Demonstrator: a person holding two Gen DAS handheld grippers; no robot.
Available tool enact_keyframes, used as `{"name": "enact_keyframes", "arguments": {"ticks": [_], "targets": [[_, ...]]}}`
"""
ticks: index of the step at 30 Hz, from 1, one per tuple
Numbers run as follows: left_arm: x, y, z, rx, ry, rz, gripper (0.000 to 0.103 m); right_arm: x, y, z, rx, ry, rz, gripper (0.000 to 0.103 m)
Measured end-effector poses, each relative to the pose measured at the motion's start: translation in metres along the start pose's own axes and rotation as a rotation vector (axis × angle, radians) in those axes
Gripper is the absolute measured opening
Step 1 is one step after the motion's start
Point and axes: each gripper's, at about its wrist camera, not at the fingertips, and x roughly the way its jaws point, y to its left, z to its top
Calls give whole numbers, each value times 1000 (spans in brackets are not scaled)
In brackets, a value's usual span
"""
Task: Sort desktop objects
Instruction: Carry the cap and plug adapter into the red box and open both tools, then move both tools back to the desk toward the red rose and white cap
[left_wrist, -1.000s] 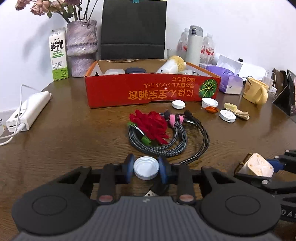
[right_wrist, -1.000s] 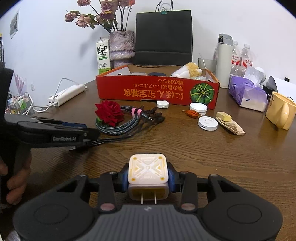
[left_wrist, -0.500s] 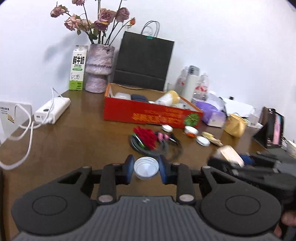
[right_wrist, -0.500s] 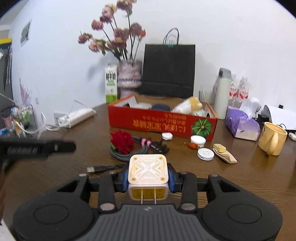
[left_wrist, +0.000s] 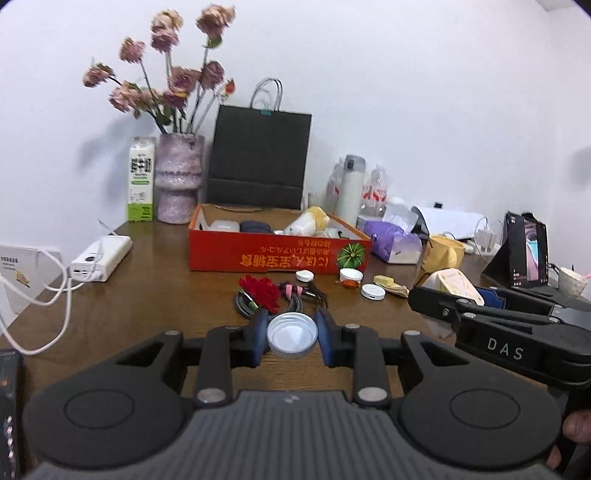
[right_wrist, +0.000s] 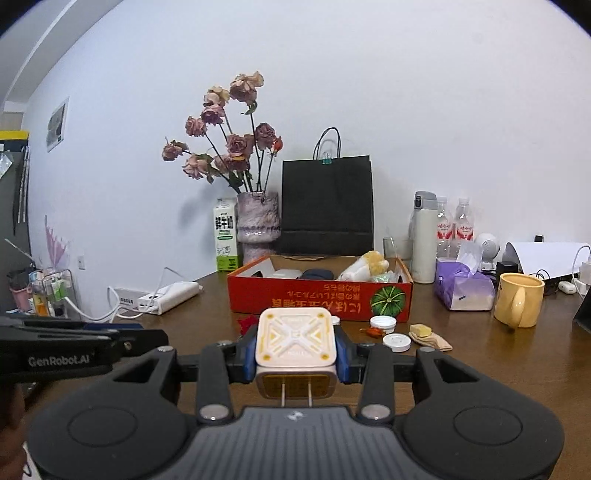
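My left gripper (left_wrist: 292, 334) is shut on a white round bottle cap (left_wrist: 292, 335), held above the brown table (left_wrist: 147, 295). My right gripper (right_wrist: 296, 349) is shut on a cream square plug charger (right_wrist: 296, 341), its prongs facing the camera; the same charger (left_wrist: 453, 286) shows at the right of the left wrist view. Beyond both stands a red cardboard box (left_wrist: 279, 254) with several items inside. In front of it lie a red fabric rose (left_wrist: 260, 290) on coiled cables (left_wrist: 295, 295), small white lids (left_wrist: 351, 274) and a round white puck (left_wrist: 373, 291).
A white power bank (left_wrist: 101, 258) with cords lies at the left. A vase of dried roses (right_wrist: 257, 229), milk carton (right_wrist: 225, 238) and black paper bag (right_wrist: 327, 205) stand behind the box. Right of it are a thermos (right_wrist: 424, 236), purple tissue pack (right_wrist: 463, 290) and yellow mug (right_wrist: 519, 304).
Both grippers rose and drew back from the table, tilting upward, so the box and cables look smaller and farther. Each still holds its object.
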Motion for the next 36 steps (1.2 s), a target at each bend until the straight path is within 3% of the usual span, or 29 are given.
{"name": "enact_keyframes", "arguments": {"ticks": [4,8,11,14,18,20,23,26,28,30,32,34,36], "targets": [[24,13,27,-32,14,-13,29,23,-14,12,33,18,0,38],[62,46,95,-30,70,-51,29,63,-37,52,50,19,23,38],[119,68,150,-25,145,-78,29,112,-66,95,100,59,50,38],[193,79,182,-12,221,-56,29,176,-85,133,120,123,62,38],[291,84,188,14,333,24,29,280,-98,154,120,313,28,38],[333,92,181,4,426,22,29,325,-104,148,115,408,-17,38],[380,108,161,-19,511,122,30,390,-112,122,126,593,-65,38],[393,113,152,-12,507,155,41,431,-111,96,141,712,-73,38],[388,111,155,-23,489,128,74,445,-110,85,146,730,-71,44],[377,110,159,-49,455,127,76,446,-107,81,143,722,-61,49],[359,105,162,-97,392,178,78,438,-104,83,153,699,-63,51],[330,104,159,-190,330,167,100,428,-103,91,159,671,-63,51],[304,103,151,-272,281,148,103,406,-102,100,150,627,-74,59]]}}
